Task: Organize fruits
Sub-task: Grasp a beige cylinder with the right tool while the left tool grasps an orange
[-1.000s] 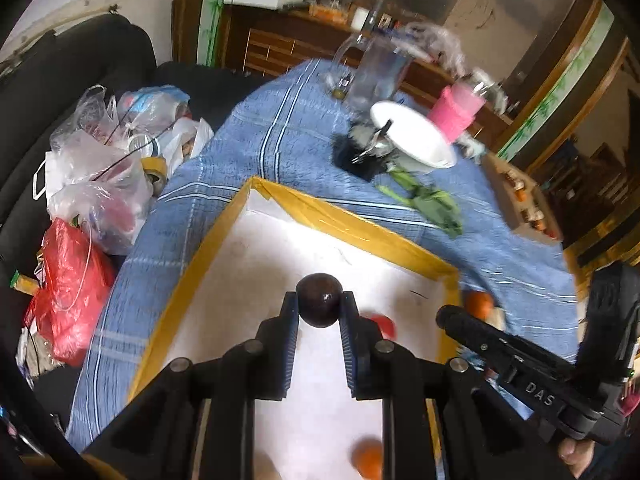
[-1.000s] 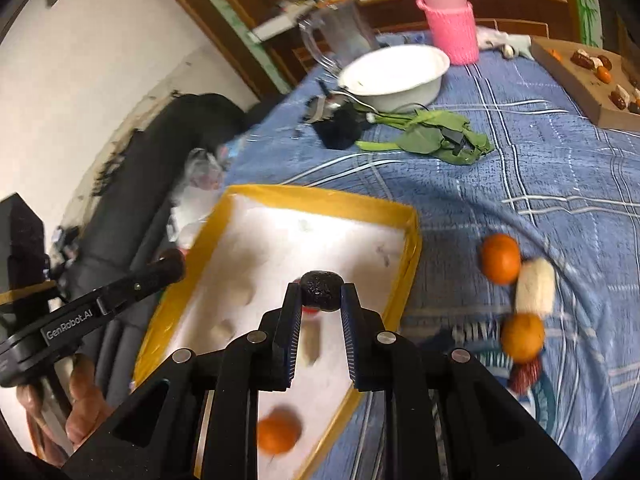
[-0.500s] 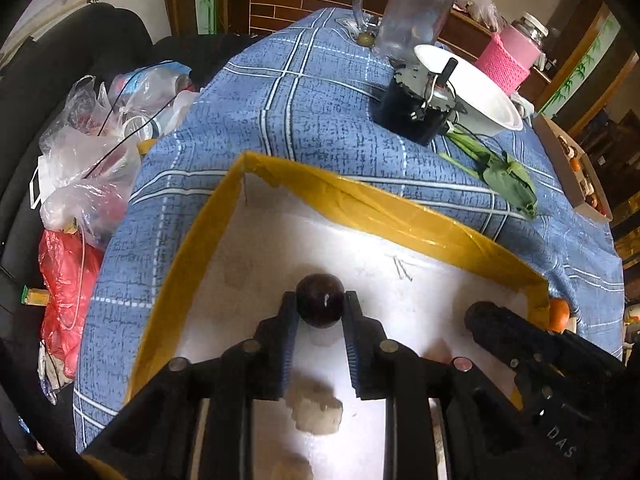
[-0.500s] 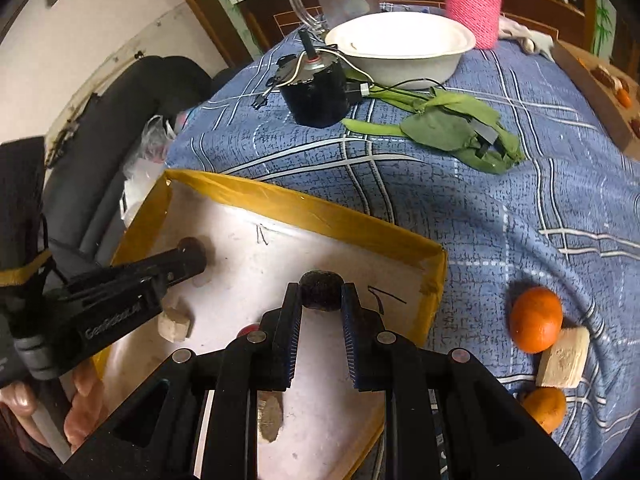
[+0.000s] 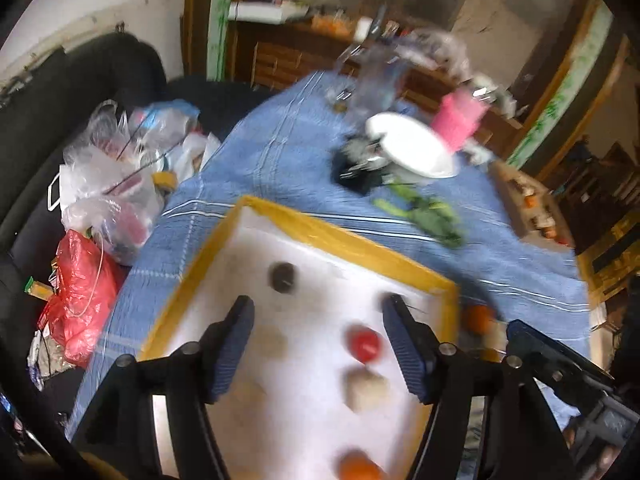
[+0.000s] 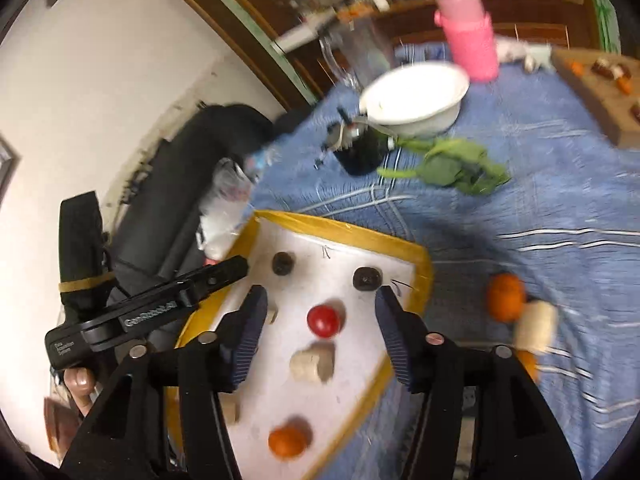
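Observation:
A white tray with a yellow rim point(image 5: 332, 236) point(image 6: 344, 228) lies on the blue cloth. Two dark round fruits lie at its far end: one on the left point(image 5: 283, 276) point(image 6: 283, 263), one on the right point(image 6: 367, 279). A red fruit point(image 5: 363, 343) point(image 6: 324, 321), pale chunks point(image 6: 313, 362) and an orange fruit point(image 6: 287, 441) also lie in it. My left gripper point(image 5: 316, 344) is open and empty above the tray. My right gripper point(image 6: 320, 328) is open and empty above the tray. Two orange fruits point(image 6: 505, 297) and a pale piece point(image 6: 535, 327) lie on the cloth to the right.
A white bowl point(image 6: 416, 100), a black motor-like object point(image 6: 360, 152), green leaves point(image 6: 456, 166), a pink holder point(image 6: 472, 48) and a glass jug stand farther back. A wooden board with pieces point(image 6: 600, 92) is far right. Plastic bags point(image 5: 108, 196) are left of the table.
Both grippers have opened and let go of their dark fruits, which now lie at the tray's far end. Both grippers have pulled back and up.

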### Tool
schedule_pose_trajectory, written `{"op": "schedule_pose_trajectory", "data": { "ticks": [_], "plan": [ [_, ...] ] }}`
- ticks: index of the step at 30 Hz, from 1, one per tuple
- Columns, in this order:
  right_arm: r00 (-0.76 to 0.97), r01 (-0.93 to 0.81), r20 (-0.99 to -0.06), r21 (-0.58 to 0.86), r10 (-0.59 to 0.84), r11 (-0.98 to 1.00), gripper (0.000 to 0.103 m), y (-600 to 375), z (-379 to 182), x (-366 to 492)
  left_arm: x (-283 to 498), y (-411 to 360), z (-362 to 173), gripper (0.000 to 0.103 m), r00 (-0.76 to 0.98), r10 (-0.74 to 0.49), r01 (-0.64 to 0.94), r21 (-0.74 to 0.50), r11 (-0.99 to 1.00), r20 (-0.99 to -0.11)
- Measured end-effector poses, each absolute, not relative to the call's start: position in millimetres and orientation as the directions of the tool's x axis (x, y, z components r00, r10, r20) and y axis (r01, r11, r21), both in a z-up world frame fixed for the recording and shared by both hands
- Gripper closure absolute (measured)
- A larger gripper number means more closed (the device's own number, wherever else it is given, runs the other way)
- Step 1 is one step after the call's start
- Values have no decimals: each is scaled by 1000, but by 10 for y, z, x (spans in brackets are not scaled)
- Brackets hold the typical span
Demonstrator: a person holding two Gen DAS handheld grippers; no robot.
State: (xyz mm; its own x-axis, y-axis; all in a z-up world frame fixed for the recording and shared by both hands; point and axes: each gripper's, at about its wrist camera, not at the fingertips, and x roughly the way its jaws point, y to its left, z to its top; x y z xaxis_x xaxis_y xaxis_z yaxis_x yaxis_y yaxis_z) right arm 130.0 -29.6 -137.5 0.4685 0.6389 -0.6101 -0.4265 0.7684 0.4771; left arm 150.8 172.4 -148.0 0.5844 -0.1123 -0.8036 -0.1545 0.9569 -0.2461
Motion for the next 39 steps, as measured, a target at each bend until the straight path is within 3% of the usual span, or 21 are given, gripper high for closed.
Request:
{"op": "schedule_pose_trajectory", "data": {
  "ticks": [4,10,19,25,31,34,39],
  "plan": [
    [478,-446,-596,468,645,763,46,-686,-1333,1030,1152,1340,-1281,32,627,-151,-97,-269,958,-764],
    [519,-416,-575,476,632,775,47,-1291,-1493,888,1067,874,-1372,32,592,-216,-41,-297,954,-777],
    [490,-331,-517,635,702,698,66,-1696,-2091,1183,1164,300,-1692,34,495,-265,20,-294,956,-828],
    [518,-263,-530,649,672,714,68,-1807,-2145,1220,1473,-65,-1936,37,431,-277,52,-283,958,-859],
    [538,-232,-534,650,652,724,67,-1879,-2175,1225,1767,-301,-2156,51,368,-272,40,-277,960,-889],
    [542,-231,-537,644,646,729,67,-1879,-2179,1232,1851,-341,-2255,69,335,-277,34,-283,959,-901],
    [542,-251,-535,634,649,732,67,-1840,-2147,1206,1793,-226,-2210,72,340,-313,5,-331,944,-887]
  ]
}}
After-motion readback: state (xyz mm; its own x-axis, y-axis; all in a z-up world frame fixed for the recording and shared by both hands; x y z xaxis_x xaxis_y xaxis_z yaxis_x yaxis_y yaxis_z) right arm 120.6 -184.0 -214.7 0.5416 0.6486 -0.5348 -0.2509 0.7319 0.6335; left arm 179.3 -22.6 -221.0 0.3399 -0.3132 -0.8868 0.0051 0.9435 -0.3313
